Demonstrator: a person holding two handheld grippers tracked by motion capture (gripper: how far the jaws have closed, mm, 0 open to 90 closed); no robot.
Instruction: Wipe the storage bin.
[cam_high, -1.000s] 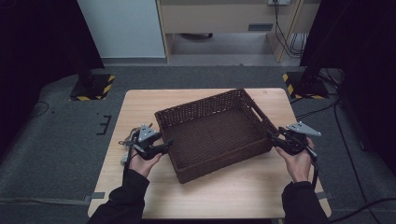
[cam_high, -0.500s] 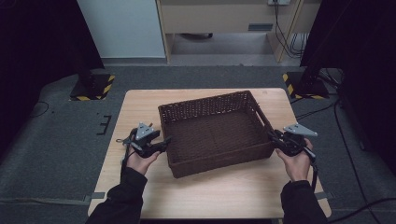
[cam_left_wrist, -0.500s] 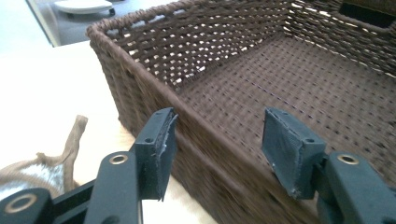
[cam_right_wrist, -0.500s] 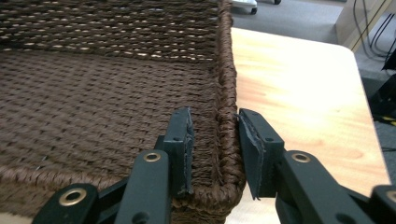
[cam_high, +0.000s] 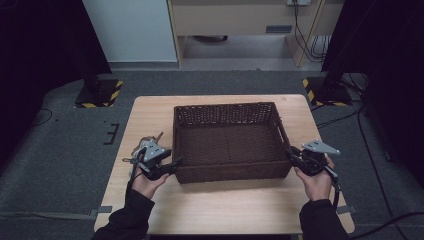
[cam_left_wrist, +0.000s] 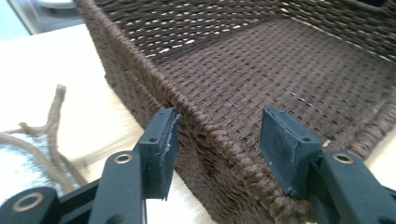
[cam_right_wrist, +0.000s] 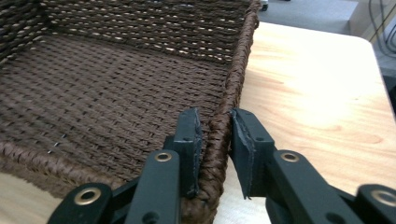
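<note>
- High view: one dark brown woven basket (cam_high: 227, 142) sits square on the middle of a light wooden table (cam_high: 150, 115), long sides parallel to the table's near edge, nothing inside it.
- High view: two hand-held grippers flank the basket's near corners, the left gripper (cam_high: 172, 164) at the near left corner and the right gripper (cam_high: 291, 156) at the near right corner; each bears one grey three-cornered plate.
- Right gripper view: the right gripper (cam_right_wrist: 215, 154) straddles the rim of the basket (cam_right_wrist: 116, 93) near a corner. The inner pad lies against the wall's inside face; the outer pad stands just beside the rim, and whether it touches cannot be told. These jaws have just been closing, with the rim between them.
- Left gripper view: the left gripper (cam_left_wrist: 217, 149) stands wide apart across the corner of the basket (cam_left_wrist: 280, 60), one pad just beside the outer wall, the other over the inside, neither pressing. These jaws have just been narrowing a little.
- Left gripper view: one frayed brown cord (cam_left_wrist: 44, 130) lies on the table (cam_left_wrist: 60, 65) beside the basket; in the high view the cord (cam_high: 145, 142) is small, by the left hand (cam_high: 147, 182).
- High view: the right hand (cam_high: 315, 180) enters from below; two striped stand bases rest on the grey floor (cam_high: 60, 150).
</note>
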